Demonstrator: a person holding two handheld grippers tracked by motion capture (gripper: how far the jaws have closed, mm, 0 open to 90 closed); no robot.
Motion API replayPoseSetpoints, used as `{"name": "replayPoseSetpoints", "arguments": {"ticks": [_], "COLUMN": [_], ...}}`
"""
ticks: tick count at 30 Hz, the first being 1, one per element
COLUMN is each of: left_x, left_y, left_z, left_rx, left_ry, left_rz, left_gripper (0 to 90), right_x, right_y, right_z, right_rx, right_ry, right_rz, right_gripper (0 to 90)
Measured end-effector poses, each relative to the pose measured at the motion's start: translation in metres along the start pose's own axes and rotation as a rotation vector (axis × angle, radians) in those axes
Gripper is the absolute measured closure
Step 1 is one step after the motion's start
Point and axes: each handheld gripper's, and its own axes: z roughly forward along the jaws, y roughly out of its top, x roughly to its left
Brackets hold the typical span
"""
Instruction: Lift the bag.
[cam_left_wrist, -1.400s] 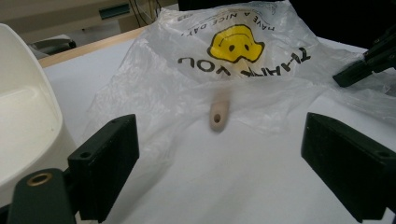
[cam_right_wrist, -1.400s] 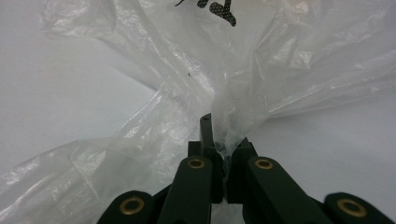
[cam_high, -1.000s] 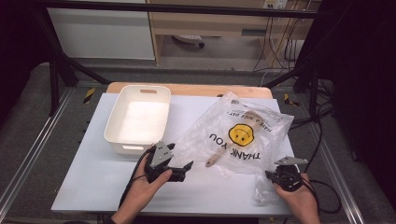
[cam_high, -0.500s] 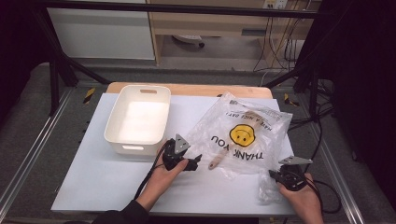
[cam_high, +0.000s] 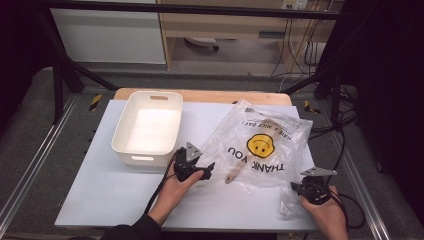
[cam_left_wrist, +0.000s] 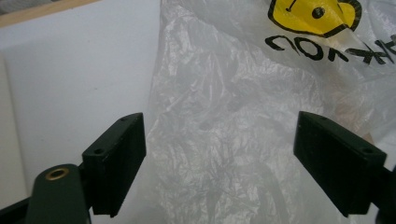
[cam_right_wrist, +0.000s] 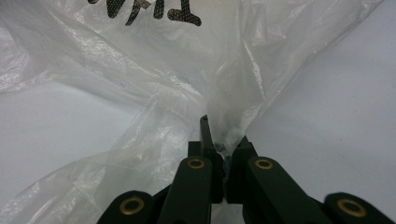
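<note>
Black jaws of the right gripper are pressed together on a bunched bit of the clear plastic bag — the thin plastic is pinched tight between them and fans out above. From high up, the right gripper sits at the near right corner of the bag, held in the person's right hand.

The left gripper has its jaws wide apart. They have just been closing a little, but nothing is pinched. Crinkly bag plastic lies under the gap between them, and the pads do not press on it. From high up, the left gripper lies at the bag's left edge, held in the left hand, with its tips pointing toward the bag.

The bag lies flat and wrinkled on the white table, on the right half. It has a yellow smiley face and black letters that say THANK YOU, seen upside down. Inside the bag, near its left edge, is a small tan thing like a wooden handle — it is just beside the left gripper's tips.

A white tub stands on the table to the left of the bag, just behind the left gripper.
</note>
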Motion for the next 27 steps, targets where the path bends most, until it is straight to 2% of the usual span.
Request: {"name": "replayPoseSetpoints", "arguments": {"ticks": [4, 7, 12, 13, 16, 21, 24, 27], "left_x": [0.0, 0.0, 0.008, 0.01, 0.012, 0.016, 0.016, 0.017], "left_y": [-0.004, -0.006, -0.008, -0.008, -0.006, -0.006, -0.005, -0.005], "left_z": [0.01, 0.015, 0.022, 0.023, 0.027, 0.028, 0.031, 0.032], "left_rx": [0.034, 0.046, 0.059, 0.074, 0.109, 0.122, 0.149, 0.154], "left_ry": [0.032, 0.075, 0.099, 0.088, 0.07, 0.034, 0.012, 0.0], "left_rz": [0.021, 0.053, 0.025, 0.009, -0.002, -0.033, -0.031, -0.031], "left_gripper": [16.7, 16.7, 14.7, 15.0, 14.4, 15.4, 14.0, 12.4], "right_x": [0.0, 0.0, 0.0, 0.0, 0.001, 0.001, 0.001, 0.001], "right_y": [0.0, 0.0, 0.0, 0.0, 0.0, -0.001, -0.001, -0.001], "right_z": [0.0, 0.0, 0.0, 0.0, 0.0, 0.0, 0.0, 0.0], "right_rx": [-0.001, 0.0, -0.006, -0.006, -0.005, -0.006, -0.006, -0.005], "right_ry": [-0.003, -0.002, -0.004, -0.005, -0.006, -0.006, -0.006, -0.008], "right_rz": [-0.002, -0.002, 0.0, 0.0, -0.001, 0.0, 0.001, 0.0], "right_gripper": [90.0, 90.0, 90.0, 90.0, 90.0, 90.0, 90.0, 90.0]}}
